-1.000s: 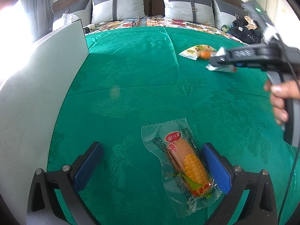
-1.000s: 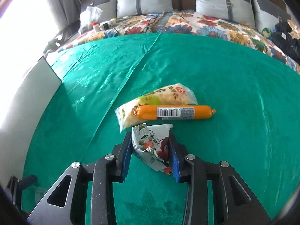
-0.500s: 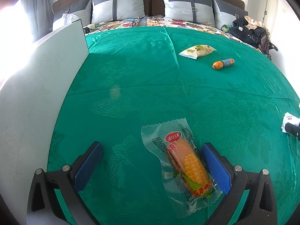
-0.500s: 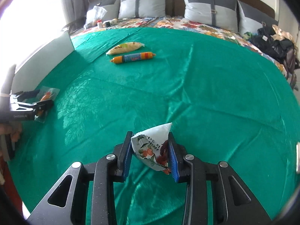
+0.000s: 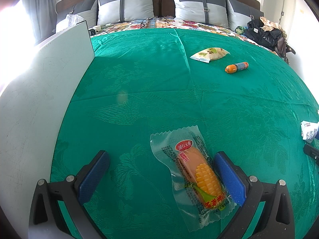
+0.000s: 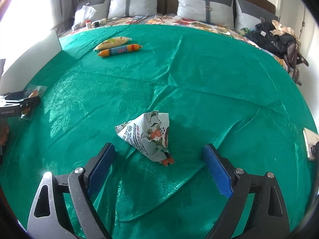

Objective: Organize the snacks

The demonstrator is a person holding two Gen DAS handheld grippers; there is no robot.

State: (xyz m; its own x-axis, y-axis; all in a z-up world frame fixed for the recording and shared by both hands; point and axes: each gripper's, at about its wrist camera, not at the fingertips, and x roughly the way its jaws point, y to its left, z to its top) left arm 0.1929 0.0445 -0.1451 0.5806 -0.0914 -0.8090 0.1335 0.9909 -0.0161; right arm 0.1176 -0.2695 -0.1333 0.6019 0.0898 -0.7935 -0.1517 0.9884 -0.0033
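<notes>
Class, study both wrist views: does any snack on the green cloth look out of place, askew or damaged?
Nothing looks damaged. The white floral packet stands tipped on one corner between the right gripper's open jaws, which have just been opening. The corn sausage packet lies slanted against one left pad.

Grey pillows (image 5: 125, 5), white board (image 5: 39, 99), green bedspread (image 5: 159, 89)

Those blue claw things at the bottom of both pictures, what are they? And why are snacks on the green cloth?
They are two hand-held grabbers, each with a camera looking along its fingers. One picture is from the left gripper, the other from the right gripper. Both are open and hold nothing. The right one's jaws have just been opening, and the triangular packet sits free between them. A corn sausage packet lies by the left one. Farther off lie a pale bag and an orange sausage, all on the green cloth.
</notes>
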